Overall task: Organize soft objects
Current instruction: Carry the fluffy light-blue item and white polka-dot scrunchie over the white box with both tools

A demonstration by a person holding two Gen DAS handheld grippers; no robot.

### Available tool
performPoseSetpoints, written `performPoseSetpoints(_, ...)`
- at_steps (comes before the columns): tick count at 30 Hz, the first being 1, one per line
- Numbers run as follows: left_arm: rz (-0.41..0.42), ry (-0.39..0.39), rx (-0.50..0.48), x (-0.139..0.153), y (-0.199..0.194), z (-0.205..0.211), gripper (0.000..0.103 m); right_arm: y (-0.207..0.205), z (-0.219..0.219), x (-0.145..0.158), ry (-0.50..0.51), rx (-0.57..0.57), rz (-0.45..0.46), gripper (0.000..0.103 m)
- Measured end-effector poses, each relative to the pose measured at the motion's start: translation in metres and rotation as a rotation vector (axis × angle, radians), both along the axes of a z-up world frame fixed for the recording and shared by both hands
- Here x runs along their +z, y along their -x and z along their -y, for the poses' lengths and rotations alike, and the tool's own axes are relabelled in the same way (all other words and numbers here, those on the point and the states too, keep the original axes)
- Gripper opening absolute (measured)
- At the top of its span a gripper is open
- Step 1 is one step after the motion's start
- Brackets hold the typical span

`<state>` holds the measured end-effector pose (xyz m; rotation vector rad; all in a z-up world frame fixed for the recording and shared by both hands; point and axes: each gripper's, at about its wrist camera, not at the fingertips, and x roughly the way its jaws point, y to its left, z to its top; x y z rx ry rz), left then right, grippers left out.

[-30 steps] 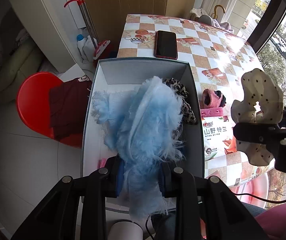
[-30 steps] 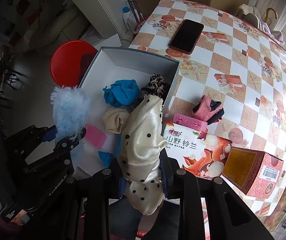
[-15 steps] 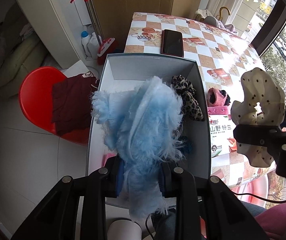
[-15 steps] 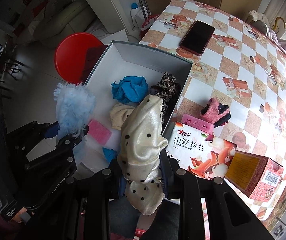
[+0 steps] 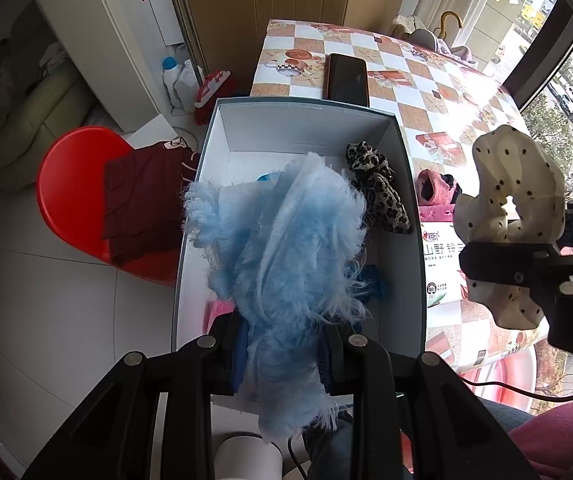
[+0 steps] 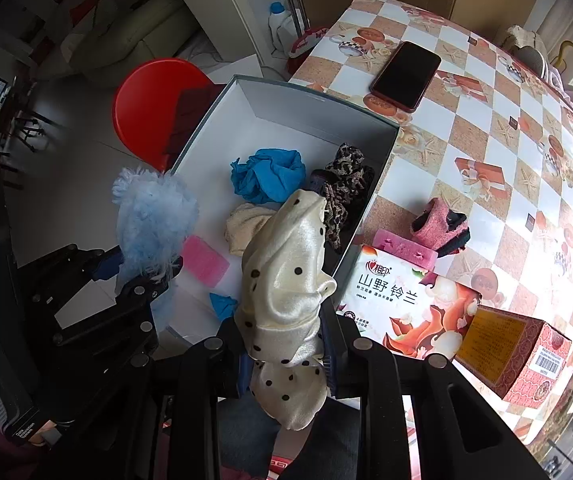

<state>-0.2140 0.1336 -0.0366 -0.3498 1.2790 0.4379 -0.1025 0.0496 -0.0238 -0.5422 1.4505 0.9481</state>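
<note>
Checked vinyl is covering the table [image 6: 466, 128] I am working over, orange and white squares with printed gifts and starfish, and a dark phone [image 6: 405, 75] is lying flat near its far end. Sitting at the table's left edge is the white cardboard box [image 5: 306, 128], open at the top, with a red stool [image 5: 74, 184] standing on the floor beside it and a dark red cloth draped over the seat. Inside the box I am seeing a crumpled blue cloth [image 6: 268, 174], a leopard-print scrunchie [image 6: 344, 184] against the right wall, a cream cloth [image 6: 242, 228], a pink sponge [image 6: 205, 259] and a small blue scrap [image 6: 222, 306]. Just outside the box's right wall a tissue pack [image 6: 398, 308] is lying on the table, with a pink knitted piece [image 6: 440, 224] behind it and a red carton [image 6: 514, 354] to its right. My left gripper [image 5: 282, 344] is hanging over the near end of the box, its jaws clamped tight on a fluffy light-blue scrunchie [image 5: 286, 240]. My right gripper [image 6: 286, 350] is hanging over the box's near right corner, its jaws squeezed onto a cream polka-dot scrunchie [image 6: 286, 276] that is standing up between the fingers.
</note>
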Motion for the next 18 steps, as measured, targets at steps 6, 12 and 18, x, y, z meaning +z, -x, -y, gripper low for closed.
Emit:
performPoseSetpoints(6, -0.01, 0.011, 0.013, -0.003, -0.001, -0.004, 0.031, -0.001, -0.009, -0.005, -0.002, 0.004, 0.006, 0.028)
performPoseSetpoints(12, -0.028, 0.022, 0.014, -0.008, 0.0, -0.002, 0.031, 0.006, -0.016, -0.011, 0.006, 0.041, -0.004, 0.028)
performPoseSetpoints(18, -0.036, 0.03, 0.017, -0.011, 0.0, -0.001, 0.031, 0.007, -0.02, -0.014, 0.011, 0.056, -0.003, 0.028)
